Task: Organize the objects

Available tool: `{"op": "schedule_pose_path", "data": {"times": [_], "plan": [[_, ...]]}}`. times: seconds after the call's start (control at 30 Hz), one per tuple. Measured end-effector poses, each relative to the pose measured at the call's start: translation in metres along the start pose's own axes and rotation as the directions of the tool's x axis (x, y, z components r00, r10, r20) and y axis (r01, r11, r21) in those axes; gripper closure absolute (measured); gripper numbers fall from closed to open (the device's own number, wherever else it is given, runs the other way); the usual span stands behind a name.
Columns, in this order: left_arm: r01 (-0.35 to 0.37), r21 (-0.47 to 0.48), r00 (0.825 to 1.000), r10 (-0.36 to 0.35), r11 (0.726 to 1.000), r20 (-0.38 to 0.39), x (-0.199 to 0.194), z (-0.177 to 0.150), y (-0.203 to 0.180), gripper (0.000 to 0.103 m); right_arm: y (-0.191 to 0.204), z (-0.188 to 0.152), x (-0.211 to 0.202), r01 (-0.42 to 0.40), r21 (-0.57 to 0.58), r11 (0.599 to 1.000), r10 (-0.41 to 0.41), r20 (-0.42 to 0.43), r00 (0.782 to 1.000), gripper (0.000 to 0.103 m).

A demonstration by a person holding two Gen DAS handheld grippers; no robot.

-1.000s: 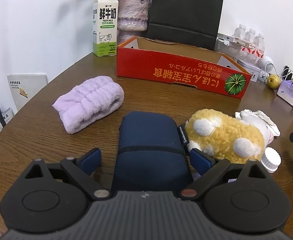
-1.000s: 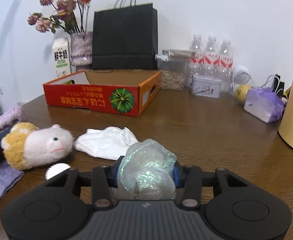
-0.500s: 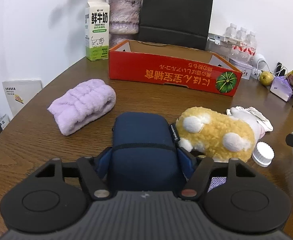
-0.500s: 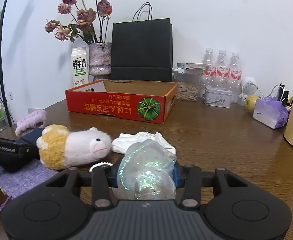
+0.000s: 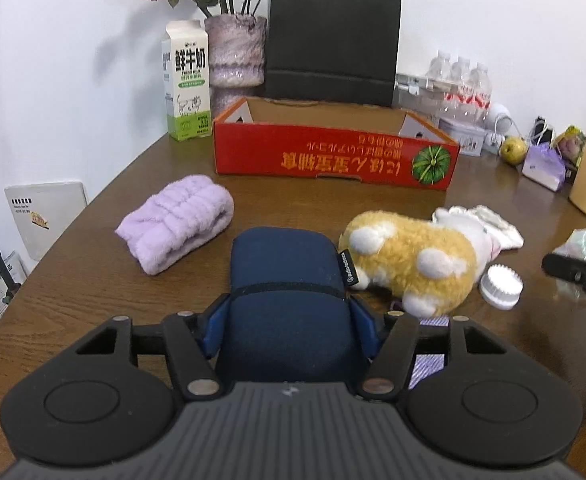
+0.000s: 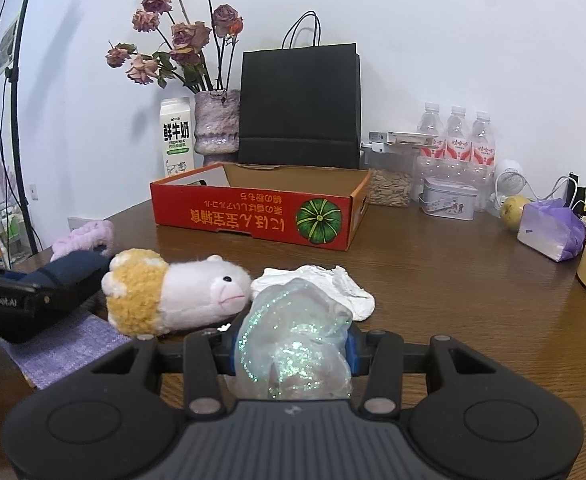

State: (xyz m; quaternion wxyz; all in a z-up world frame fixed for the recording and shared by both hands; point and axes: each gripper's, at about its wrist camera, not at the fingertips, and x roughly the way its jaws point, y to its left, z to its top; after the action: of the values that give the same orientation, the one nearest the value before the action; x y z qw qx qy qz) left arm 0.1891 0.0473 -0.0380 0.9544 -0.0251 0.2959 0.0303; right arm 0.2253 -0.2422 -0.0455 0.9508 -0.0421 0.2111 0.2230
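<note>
Left wrist view: left tongs (image 5: 289,316) straddle a navy blue zip pouch (image 5: 287,280), blue pads pressed against both its flanks, jaws closing on it. Pouch lies lengthwise along the tongs over the brown wooden bench (image 5: 93,280); whether it is clear of the surface cannot be told. Just right of the pouch, touching its edge, lies a yellow-and-white plush toy (image 5: 413,260) on its side. A white ribbed cap (image 5: 501,286) sits at the plush's right, and a white crumpled cloth (image 5: 489,224) lies behind it. A rolled lilac fleece headband (image 5: 177,224) rests left of the pouch, apart from it. Farther back stands an open red cardboard tray box (image 5: 333,160) with a green pumpkin print, its print upside down. Behind it: a milk carton (image 5: 187,88), a mottled vase with dried roses (image 5: 235,52), a black paper bag (image 5: 333,40). Right wrist view: right tongs (image 6: 293,354) pinch a crumpled iridescent glitter film bag (image 6: 293,344), pads tight on either side of it, held above the bench near edge. Plush toy's pale face (image 6: 213,288) points toward this bag. A purple woven cloth (image 6: 69,344) lies flat under the pouch end. Water bottles (image 6: 457,136), a small tin (image 6: 449,198) and a pear (image 6: 513,208) stand at the back right by the wall.
</note>
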Motion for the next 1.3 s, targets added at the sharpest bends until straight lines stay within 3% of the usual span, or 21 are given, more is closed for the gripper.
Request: {"op": "schedule_pose_path", "data": {"times": [0.17,0.53,1.3], "plan": [[0.006,-0.001,1.000,-0.006,1.000,-0.011,0.005,-0.004,-0.001,0.040,-0.001,0.001,0.001,0.001,0.004,1.000,-0.001,0.002,1.000,0.059],[0.013,-0.007,0.999,-0.013,1.000,0.047,-0.008,0.010,-0.005,0.040,0.003,0.004,-0.003,-0.010,0.008,1.000,0.010,0.024,1.000,0.059],[0.033,-0.004,0.987,-0.032,0.999,0.156,-0.016,0.064,-0.015,0.040,0.041,0.063,0.014,-0.062,-0.054,0.997,0.067,0.109,0.992,0.059]]}}
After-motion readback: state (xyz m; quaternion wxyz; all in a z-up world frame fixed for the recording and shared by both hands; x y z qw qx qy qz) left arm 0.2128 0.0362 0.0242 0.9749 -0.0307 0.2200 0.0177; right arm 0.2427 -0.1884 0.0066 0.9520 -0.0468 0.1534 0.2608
